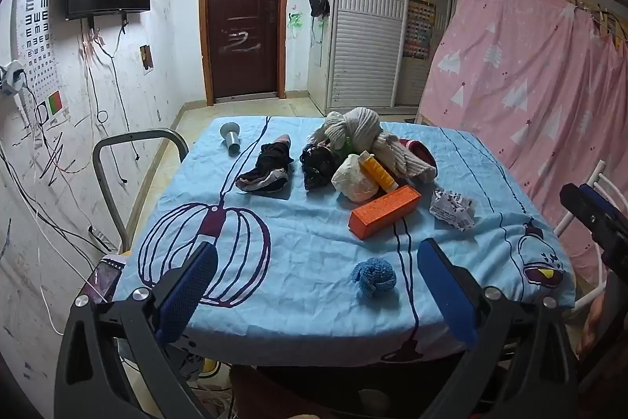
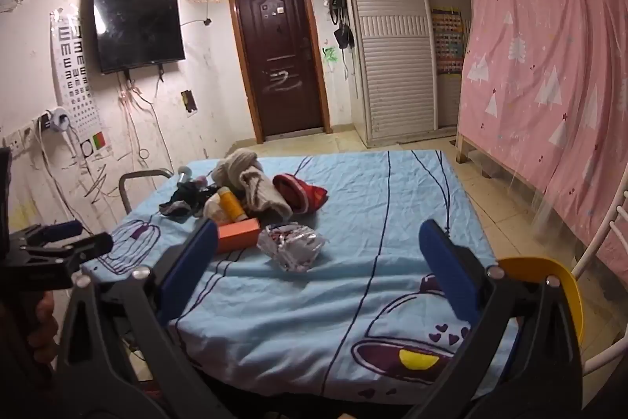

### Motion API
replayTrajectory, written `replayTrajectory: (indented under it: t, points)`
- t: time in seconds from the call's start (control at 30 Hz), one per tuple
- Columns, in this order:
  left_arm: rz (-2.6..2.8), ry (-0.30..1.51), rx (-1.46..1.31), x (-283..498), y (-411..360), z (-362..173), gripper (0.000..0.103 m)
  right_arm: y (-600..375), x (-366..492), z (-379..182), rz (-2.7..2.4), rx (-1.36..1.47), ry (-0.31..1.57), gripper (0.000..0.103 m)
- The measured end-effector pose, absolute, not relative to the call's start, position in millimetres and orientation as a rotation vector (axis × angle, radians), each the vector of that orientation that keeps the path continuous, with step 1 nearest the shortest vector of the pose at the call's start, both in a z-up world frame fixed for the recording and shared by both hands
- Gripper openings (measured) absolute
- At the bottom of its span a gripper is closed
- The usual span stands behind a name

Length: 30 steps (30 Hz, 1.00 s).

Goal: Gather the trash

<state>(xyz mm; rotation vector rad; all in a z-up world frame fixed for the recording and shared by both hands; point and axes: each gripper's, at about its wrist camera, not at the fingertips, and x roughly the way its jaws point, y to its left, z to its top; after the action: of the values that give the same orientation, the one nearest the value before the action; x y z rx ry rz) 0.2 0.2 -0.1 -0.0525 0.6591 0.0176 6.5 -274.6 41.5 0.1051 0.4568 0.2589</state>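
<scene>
Crumpled wrapper (image 1: 451, 210) (white, printed) lies on the tablecloth (image 1: 314, 242) beside orange box (image 1: 384, 211).

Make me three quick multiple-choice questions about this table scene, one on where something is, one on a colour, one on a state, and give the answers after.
1. Where is the crumpled wrapper?
A. right of the orange box
B. on the floor
C. under the cloth

2. What colour is the knitted ball?
A. red
B. blue
C. white

3. How do the left gripper jaws stand?
A. shut on the box
B. shut, empty
C. open, empty

Answers: 1 A, it lies on the tablecloth just right of the box. 2 B, its yarn is blue. 3 C, the pads stand wide apart with nothing between them.
</scene>
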Motion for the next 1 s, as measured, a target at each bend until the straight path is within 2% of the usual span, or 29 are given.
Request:
replayTrajectory:
  t: [1.0]
  points:
    - [0.022,0.664,-0.054,1.0,2.1,-0.2,0.093,-276.6,10.2,44.1,0.256,0.095,0.464,0.098]
